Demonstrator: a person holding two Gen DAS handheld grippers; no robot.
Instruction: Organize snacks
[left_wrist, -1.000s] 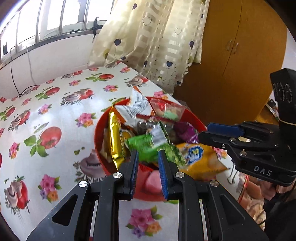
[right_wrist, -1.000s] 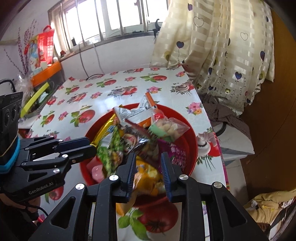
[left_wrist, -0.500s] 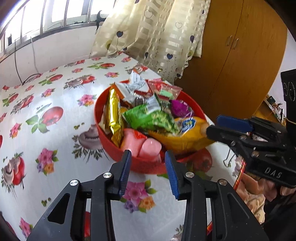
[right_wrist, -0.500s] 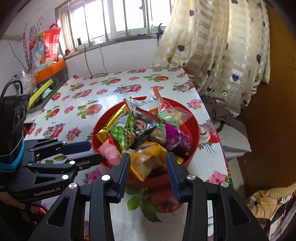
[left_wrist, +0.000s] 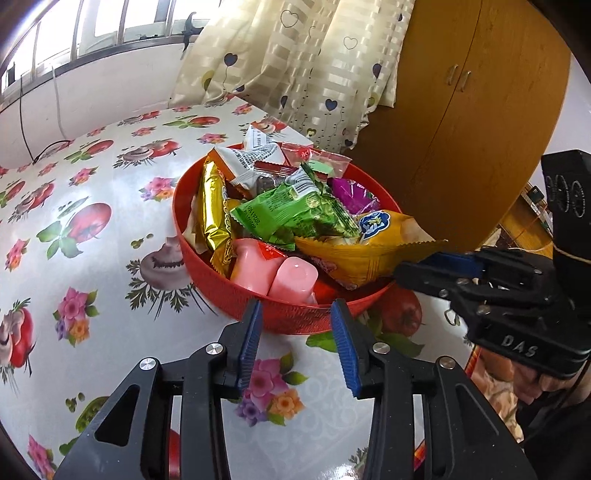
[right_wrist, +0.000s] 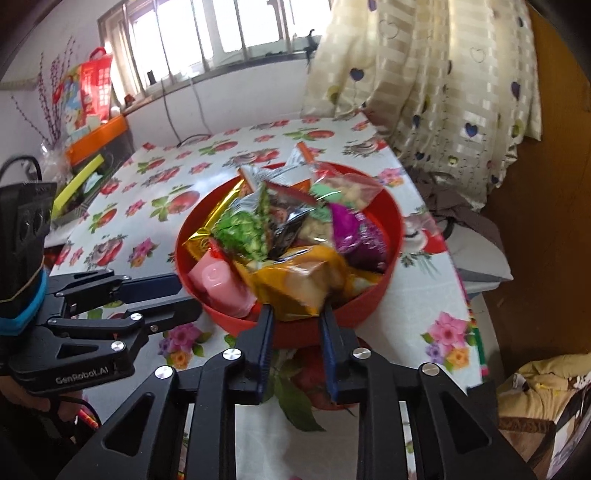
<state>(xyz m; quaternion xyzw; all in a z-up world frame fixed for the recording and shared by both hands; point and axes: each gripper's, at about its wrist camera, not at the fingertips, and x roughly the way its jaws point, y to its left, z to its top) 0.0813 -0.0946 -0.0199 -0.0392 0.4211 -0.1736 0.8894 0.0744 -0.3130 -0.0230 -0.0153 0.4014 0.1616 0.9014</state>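
Red bowl (left_wrist: 236, 295) heaped with snack packets sits on the floral-cloth table (left_wrist: 92, 258), near its right edge beside the curtain (left_wrist: 295, 74). Left gripper (left_wrist: 295, 325) hovers just short of the bowl's near rim, fingers moderately apart, nothing between them. Right gripper (right_wrist: 295, 325) is at the near rim too; its fingers bracket the overhanging corner of the yellow snack bag (right_wrist: 295, 284), gap narrow, but contact is not confirmable. Judgement: this bag is the next pick; right hand nearer. In the left view its long axis runs from bowl centre out over the rim toward the right gripper's tip. Around it: two pink jelly cups (left_wrist: 273, 266) just left, green packet (left_wrist: 291, 214) lying on its inner end, purple packet (right_wrist: 351, 229) behind. The green packet may drag along when the bag is pulled.
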